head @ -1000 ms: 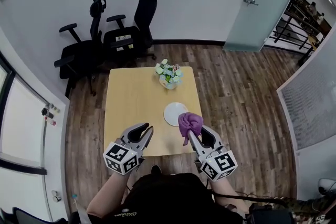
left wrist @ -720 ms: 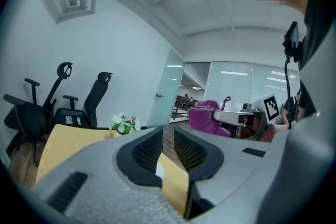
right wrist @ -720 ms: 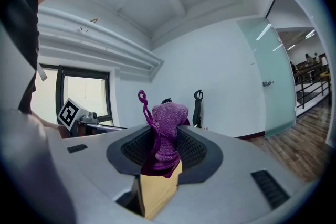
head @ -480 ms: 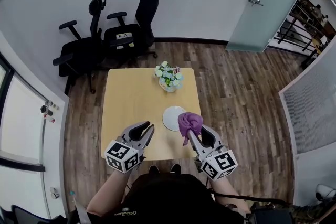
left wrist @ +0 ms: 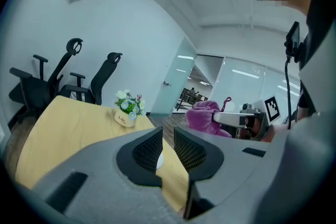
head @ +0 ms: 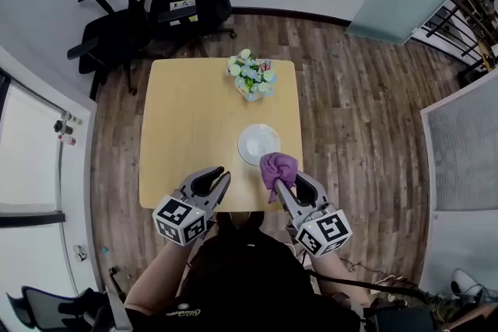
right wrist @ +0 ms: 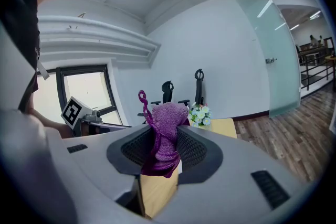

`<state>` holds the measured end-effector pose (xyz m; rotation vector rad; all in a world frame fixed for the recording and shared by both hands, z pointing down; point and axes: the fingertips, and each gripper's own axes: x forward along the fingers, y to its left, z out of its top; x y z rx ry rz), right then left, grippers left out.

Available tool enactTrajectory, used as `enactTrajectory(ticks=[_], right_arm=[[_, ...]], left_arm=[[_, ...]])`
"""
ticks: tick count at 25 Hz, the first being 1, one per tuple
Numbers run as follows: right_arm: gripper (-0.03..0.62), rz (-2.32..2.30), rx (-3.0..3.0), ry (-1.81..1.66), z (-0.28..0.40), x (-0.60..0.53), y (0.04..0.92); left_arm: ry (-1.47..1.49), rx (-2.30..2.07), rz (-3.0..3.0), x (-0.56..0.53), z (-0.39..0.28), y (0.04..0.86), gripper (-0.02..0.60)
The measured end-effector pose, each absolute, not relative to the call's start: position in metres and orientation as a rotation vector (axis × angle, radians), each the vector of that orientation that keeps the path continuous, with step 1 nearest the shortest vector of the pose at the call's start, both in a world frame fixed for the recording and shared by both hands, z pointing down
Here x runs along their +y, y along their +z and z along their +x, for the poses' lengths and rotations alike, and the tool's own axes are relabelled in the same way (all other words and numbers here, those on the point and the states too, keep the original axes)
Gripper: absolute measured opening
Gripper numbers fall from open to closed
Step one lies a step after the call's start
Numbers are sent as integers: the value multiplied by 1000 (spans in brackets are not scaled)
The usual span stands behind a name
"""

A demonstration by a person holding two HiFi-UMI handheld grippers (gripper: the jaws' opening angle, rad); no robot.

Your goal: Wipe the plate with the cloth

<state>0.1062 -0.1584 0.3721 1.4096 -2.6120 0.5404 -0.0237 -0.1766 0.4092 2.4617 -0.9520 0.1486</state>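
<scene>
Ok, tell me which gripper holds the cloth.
The right gripper, clamped on the purple cloth; the left gripper holds nothing.

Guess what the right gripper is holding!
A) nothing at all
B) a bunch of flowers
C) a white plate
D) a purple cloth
D: the right gripper view shows the right gripper with its jaws closed on the purple cloth, while the plate lies untouched on the table.
</scene>
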Motion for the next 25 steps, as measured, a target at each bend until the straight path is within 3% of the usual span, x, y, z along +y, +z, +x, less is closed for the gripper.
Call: enactTrajectory(ticks=[14,25], right_arm=[[129,1180,-2513,728,85,-165,471],[129,914,-2250,128,65,-305,553]], left_arm=[[253,-916,2303,-182,-21,497,67],[260,-936,2268,-181,-26,511,67]])
